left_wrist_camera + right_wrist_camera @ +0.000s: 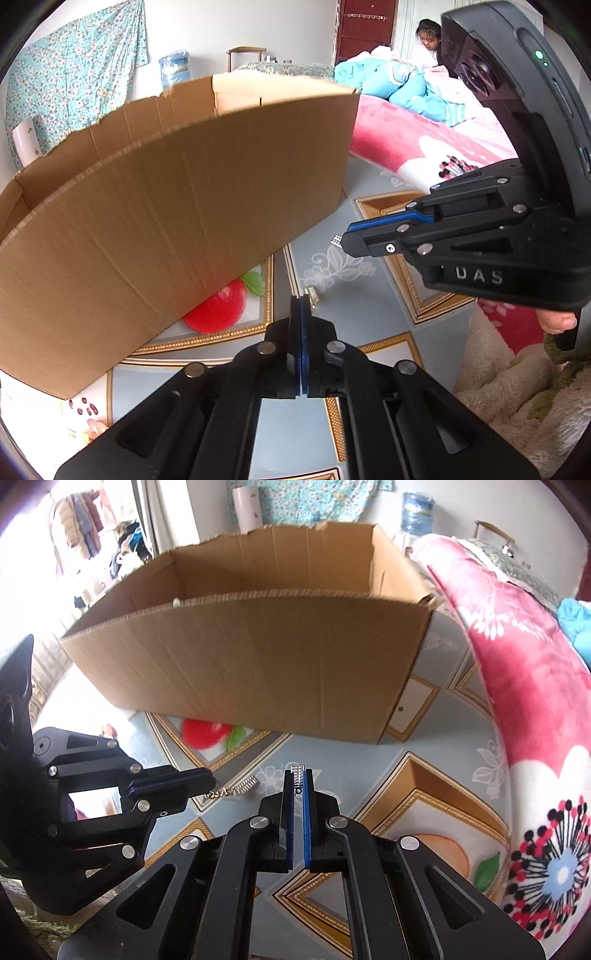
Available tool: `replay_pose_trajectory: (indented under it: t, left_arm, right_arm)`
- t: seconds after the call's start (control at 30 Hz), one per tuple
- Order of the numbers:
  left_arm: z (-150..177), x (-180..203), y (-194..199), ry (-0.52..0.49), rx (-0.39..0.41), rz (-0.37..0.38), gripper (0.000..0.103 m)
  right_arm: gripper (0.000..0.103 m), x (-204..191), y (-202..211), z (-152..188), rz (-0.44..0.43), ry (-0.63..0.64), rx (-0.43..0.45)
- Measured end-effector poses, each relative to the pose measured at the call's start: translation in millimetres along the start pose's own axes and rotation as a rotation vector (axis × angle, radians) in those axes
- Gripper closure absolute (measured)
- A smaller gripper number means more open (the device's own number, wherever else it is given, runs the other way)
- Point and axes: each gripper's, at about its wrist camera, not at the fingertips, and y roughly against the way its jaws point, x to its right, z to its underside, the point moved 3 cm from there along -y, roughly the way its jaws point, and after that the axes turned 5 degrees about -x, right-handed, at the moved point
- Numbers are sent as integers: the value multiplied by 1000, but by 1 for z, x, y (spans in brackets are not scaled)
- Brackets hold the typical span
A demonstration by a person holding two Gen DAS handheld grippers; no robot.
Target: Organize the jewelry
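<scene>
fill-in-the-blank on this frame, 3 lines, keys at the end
1. The right gripper is shut on a small ____ jewelry piece.
2. Behind both grippers stands an open ____ box.
3. The left gripper is ____.

Missing words: silver; cardboard; shut

Between the right gripper's (298, 775) fingertips, the silver jewelry piece (297, 773) is too small to identify; the pads hide its lower part.
</scene>
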Motion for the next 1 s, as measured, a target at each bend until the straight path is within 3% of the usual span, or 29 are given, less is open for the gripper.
replay_pose_trajectory:
  t: [0.23, 0.43, 0.5, 0.6, 0.83, 1.0]
  left_arm:
    - [-10, 2, 18, -5, 48, -9, 103]
    - [-11, 5, 8, 15, -8, 31, 102]
    - [-12, 4, 0, 31, -29, 33, 88]
    - [-14, 4, -14, 40, -67, 39, 78]
    - [-15, 10, -31, -6, -119, 2, 78]
    - [-15, 15, -34, -67, -130, -52, 95]
  right_arm:
    - [101, 5, 27, -1, -8, -13, 65]
    - [101, 9, 29, 2, -19, -19, 84]
    - [101, 8, 22, 7, -23, -26, 80]
    - [101, 10, 17, 9, -35, -41, 77]
    - [101, 18, 10, 12, -53, -74, 80]
    - [101, 24, 7, 13, -74, -95, 85]
